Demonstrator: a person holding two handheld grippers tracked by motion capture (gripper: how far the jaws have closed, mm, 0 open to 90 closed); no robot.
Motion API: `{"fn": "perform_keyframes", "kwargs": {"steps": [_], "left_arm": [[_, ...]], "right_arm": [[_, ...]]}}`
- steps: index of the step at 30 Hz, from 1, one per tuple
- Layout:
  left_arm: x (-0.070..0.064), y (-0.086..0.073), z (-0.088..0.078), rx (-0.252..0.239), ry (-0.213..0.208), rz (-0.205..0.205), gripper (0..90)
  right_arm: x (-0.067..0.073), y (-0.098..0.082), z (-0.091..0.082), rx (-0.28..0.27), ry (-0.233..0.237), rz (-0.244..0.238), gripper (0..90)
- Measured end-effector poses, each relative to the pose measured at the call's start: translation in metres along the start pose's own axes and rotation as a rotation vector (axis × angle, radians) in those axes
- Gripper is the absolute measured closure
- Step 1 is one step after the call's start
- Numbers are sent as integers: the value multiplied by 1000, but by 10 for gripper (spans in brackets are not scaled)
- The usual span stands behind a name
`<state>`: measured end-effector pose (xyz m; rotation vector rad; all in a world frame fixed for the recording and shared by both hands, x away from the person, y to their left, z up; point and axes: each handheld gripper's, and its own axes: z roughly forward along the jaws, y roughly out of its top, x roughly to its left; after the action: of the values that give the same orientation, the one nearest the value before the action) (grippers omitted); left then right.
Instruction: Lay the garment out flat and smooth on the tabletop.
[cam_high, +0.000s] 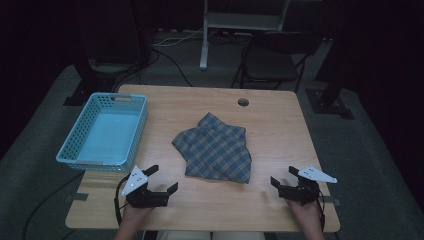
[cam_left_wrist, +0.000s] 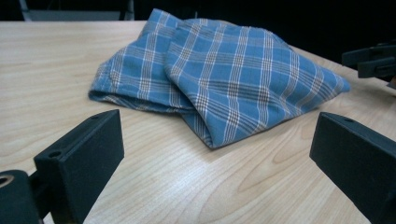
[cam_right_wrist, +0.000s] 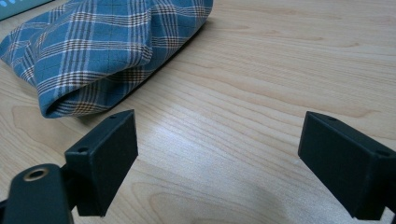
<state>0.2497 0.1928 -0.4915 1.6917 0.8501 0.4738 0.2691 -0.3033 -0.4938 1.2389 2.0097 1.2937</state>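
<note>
Cloth (cam_high: 215, 148) lies folded mid-table, right of the basket (cam_high: 102, 131). Left gripper (cam_high: 164, 181) and right gripper (cam_high: 284, 177) flank its near edge, both wide open, holding nothing, likely poised to grasp its 2 near corners.

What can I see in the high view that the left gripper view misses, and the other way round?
High view alone: the blue basket at the table's left edge, a chair beyond the table, the person's hands, and both tools whole, the left tool and right tool, open and apart from the cloth. Left gripper view alone: the weave and folded edges close up. Both share the plaid cloth on the wooden table.
</note>
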Motion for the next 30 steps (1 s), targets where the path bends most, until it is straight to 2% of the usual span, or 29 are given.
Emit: {"fn": "perform_keyframes", "kwargs": {"steps": [2, 5, 11, 12, 14, 16, 19, 21, 23, 27, 30], "left_arm": [[0, 1, 3, 25, 2, -9, 35], [2, 3, 6, 36, -6, -15, 35], [3, 9, 23, 101, -39, -15, 35], [3, 11, 26, 117, -54, -15, 35], [4, 14, 30, 124, -55, -24, 35], [5, 18, 33, 126, -55, -36, 35], [7, 26, 37, 102, -42, -39, 35], [8, 32, 39, 84, -50, -49, 38], [7, 39, 42, 70, -48, -37, 57], [5, 51, 52, 69, -88, -5, 75], [4, 59, 60, 66, -90, 10, 80]], "right_arm": [[0, 0, 0, 0, 1, 0, 115], [0, 0, 0, 3, 0, -2, 115], [0, 0, 0, 5, 1, -1, 115], [0, 0, 0, 3, 2, -1, 115], [0, 0, 0, 1, 2, -1, 115], [0, 0, 0, 0, 2, -2, 115], [0, 0, 0, -2, 5, 1, 115], [0, 0, 0, -3, 5, 1, 115], [0, 0, -1, -3, 6, 0, 115], [0, 0, -1, -3, 9, 0, 115], [0, 0, -1, -5, 9, 3, 115]]}}
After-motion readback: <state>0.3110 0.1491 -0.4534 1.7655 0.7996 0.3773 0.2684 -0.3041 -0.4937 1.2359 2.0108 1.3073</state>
